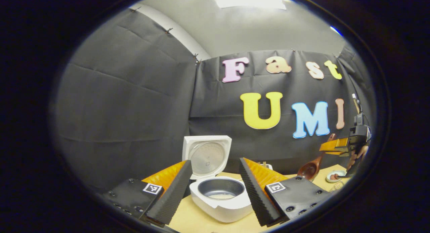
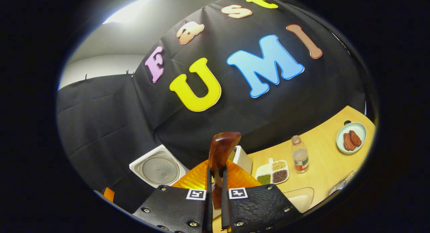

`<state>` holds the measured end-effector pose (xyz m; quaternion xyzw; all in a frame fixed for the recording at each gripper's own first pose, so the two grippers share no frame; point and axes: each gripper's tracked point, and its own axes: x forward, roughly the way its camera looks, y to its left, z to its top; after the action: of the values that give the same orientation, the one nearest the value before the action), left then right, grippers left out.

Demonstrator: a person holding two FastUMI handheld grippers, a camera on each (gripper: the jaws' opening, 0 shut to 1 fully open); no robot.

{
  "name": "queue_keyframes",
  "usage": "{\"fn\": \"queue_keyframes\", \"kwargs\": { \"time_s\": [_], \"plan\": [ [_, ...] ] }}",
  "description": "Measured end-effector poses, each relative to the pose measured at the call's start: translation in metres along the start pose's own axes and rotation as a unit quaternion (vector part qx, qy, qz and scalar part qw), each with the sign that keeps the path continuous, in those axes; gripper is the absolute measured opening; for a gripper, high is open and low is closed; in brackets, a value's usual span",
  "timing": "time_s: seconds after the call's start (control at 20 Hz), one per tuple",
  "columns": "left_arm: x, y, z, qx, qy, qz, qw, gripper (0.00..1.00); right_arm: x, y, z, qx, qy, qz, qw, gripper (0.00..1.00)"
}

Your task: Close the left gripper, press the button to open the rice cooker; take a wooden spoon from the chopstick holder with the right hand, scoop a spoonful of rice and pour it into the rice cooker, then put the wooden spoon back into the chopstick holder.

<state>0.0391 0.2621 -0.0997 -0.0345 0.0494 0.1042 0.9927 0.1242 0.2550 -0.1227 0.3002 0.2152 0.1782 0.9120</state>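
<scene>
Clamped on the wooden spoon (image 2: 220, 159), the right gripper (image 2: 215, 199) has both fingers pressed against the handle, whose long axis runs straight up from the jaws toward 12 o'clock in the right gripper view. From the left gripper view the same spoon (image 1: 310, 169) hangs bowl-down, slanting toward 7 o'clock from the right gripper (image 1: 336, 146), over the table (image 1: 198, 219) at the far right.

The left gripper (image 1: 215, 192) stands released, its fingers spread wide, with the rice cooker (image 1: 220, 199) framed between them at 12 o'clock, close ahead. The cooker's lid (image 1: 206, 155) is already up, and the inner pot (image 1: 220, 188) shows a pale patch at its bottom, probably rice, though I cannot be sure.

Judging by this, the spoon either has poured or is about to. From the right gripper the open lid (image 2: 158, 171) lies at about 10 o'clock, and the white chopstick holder (image 2: 242, 159) sits just behind the spoon at 1 o'clock, touching or merely beside it I cannot tell. A clear container (image 2: 299, 197) lies at 3 o'clock, near the jaws. The holder is the nearer target, and the right hand alone carries the spoon.
</scene>
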Motion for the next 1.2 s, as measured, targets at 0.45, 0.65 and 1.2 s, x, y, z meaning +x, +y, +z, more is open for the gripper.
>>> {"fn": "queue_keyframes", "kwargs": {
  "time_s": [0.45, 0.65, 1.2],
  "plan": [
    [0.001, -0.065, 0.010, -0.002, -0.002, -0.031, 1.000, 0.99, -0.069, -0.116, 0.030, -0.009, -0.028, -0.093, 0.995, 0.11],
    [-0.001, -0.097, 0.012, -0.009, 0.004, -0.050, 0.999, 0.99, -0.095, -0.164, 0.031, -0.019, -0.033, -0.134, 0.990, 0.10],
    [-0.014, -0.154, 0.024, 0.013, -0.001, -0.082, 0.997, 0.99, -0.130, -0.254, -0.005, -0.052, 0.002, -0.205, 0.977, 0.10]
  ]
}}
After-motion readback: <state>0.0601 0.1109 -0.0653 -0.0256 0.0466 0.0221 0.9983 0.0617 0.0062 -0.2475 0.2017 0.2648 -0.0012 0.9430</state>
